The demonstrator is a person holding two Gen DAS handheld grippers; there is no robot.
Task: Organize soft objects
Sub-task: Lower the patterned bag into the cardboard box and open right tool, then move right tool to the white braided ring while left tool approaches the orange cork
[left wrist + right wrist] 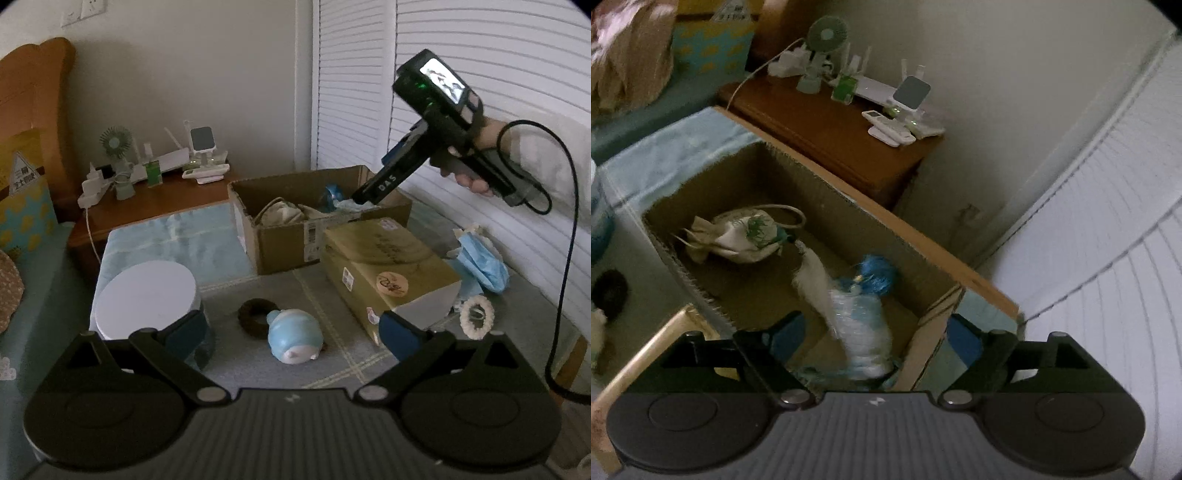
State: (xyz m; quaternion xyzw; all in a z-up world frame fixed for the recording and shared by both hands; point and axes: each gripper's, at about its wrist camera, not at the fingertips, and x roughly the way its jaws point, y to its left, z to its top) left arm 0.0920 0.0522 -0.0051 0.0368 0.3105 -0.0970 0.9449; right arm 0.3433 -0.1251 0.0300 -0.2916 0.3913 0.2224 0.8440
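Right gripper (875,343) hangs over the cardboard box (934,325), jaws spread, empty; pull clear upward. Left gripper (291,332), jaws wide, should straddle the blue plush (293,338).

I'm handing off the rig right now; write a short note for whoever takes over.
Left gripper: open, empty, above the light-blue plush toy and dark fuzzy ring on the grey mat.
Right gripper: open over the brown cardboard box.
Done: cream drawstring pouch, blue pompom and blue-white wrapped bundle are in the box.
Left: plush, dark ring, white fuzzy ring, blue crumpled cloth.
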